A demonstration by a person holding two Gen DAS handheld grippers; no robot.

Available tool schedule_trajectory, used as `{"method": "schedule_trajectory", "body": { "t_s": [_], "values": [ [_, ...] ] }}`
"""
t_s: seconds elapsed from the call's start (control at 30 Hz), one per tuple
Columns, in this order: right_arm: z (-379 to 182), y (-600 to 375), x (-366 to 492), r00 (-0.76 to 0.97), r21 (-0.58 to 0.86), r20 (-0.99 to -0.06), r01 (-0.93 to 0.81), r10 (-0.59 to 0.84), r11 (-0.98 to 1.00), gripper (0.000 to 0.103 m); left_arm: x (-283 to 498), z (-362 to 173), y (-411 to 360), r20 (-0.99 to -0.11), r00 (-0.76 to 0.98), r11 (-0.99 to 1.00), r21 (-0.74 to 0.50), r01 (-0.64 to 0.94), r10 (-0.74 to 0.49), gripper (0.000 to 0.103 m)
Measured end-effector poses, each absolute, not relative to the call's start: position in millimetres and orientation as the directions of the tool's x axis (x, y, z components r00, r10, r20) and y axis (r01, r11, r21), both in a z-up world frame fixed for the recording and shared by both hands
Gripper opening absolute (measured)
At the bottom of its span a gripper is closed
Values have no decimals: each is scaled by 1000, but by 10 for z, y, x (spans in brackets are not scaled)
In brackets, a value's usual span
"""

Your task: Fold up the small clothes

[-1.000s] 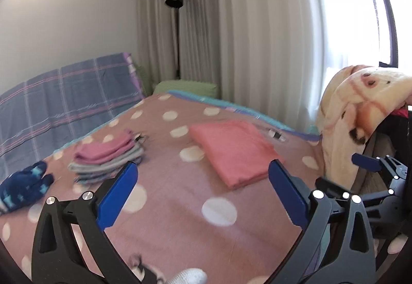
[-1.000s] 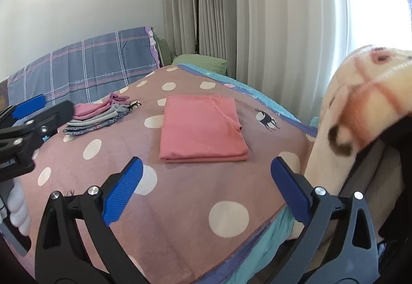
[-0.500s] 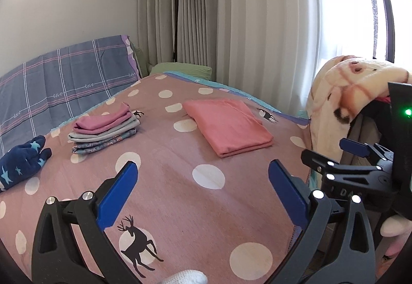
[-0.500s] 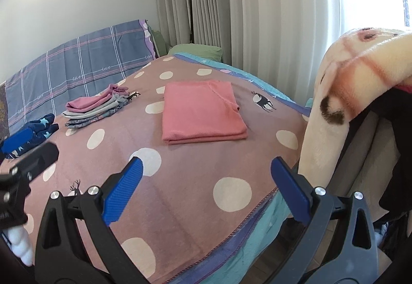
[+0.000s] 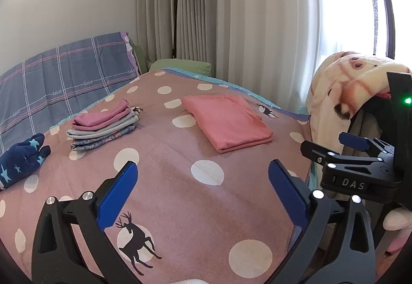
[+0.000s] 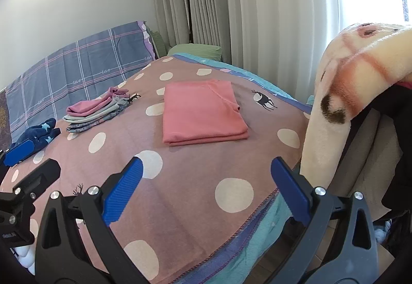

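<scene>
A: Item one?
B: Pink folded garment, flat on the polka-dot bedspread, towards the curtain side.

A: Item two?
B: Stack of folded small clothes, apart to its left; navy star-print piece beyond that.

A: Grippers?
B: Left gripper and right gripper, both above the bed, jaws spread wide, nothing held.

A: Other?
B: Cream plush blanket draped at right.
</scene>
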State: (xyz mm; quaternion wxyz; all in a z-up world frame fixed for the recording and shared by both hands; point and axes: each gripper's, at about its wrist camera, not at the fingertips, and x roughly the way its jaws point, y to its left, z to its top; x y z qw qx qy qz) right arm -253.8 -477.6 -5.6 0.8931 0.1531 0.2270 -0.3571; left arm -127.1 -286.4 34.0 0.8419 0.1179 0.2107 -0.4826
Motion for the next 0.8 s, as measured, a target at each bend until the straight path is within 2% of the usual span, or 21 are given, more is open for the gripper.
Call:
{"method": "schedule_trajectory", "body": {
  "t_s": [0.8],
  "values": [
    [-61,-4694,-2530,656,110,-515,689,-552,716,101,-1289,274,-2881,-499,423,495,-12,869,-756,102]
  ]
}}
